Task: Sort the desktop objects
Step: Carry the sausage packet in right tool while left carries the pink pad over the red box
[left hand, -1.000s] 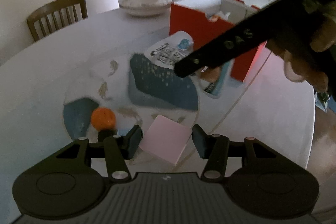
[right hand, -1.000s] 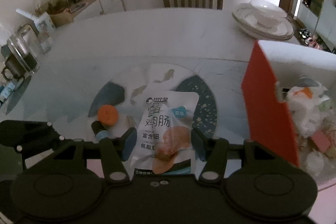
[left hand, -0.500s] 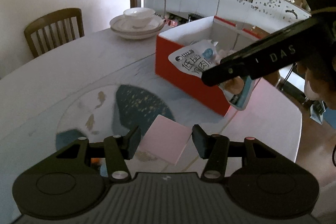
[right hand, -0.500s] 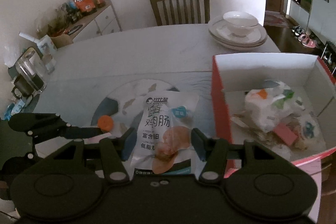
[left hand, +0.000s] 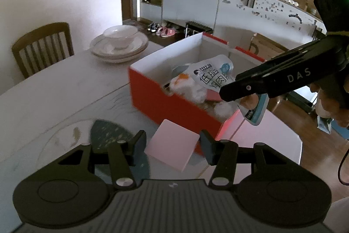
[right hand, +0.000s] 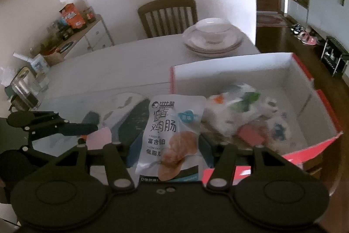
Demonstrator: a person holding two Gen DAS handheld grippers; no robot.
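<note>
My left gripper [left hand: 172,142] is shut on a pink sticky-note pad [left hand: 173,144] and holds it above the table, just before the red box [left hand: 174,106]. My right gripper [right hand: 170,146] is shut on a white snack pouch [right hand: 172,134] with Chinese print and holds it over the box's near left corner [right hand: 174,80]. The pouch also shows in the left wrist view [left hand: 214,76], over the box. The box is white inside and holds several wrapped items [right hand: 242,110]. The left gripper with the pink pad [right hand: 99,138] shows in the right wrist view at the left.
Stacked plates with a bowl [left hand: 118,44] stand behind the box on the white table [left hand: 54,91]. A round patterned mat [left hand: 104,134] lies under my left gripper. A wooden chair [left hand: 41,45] stands at the table's far side. A cluttered side cabinet [right hand: 72,36] is at the left.
Both grippers rose and moved toward the red box with their loads. The pouch went from over the mat to over the box. The orange item on the mat left view.
</note>
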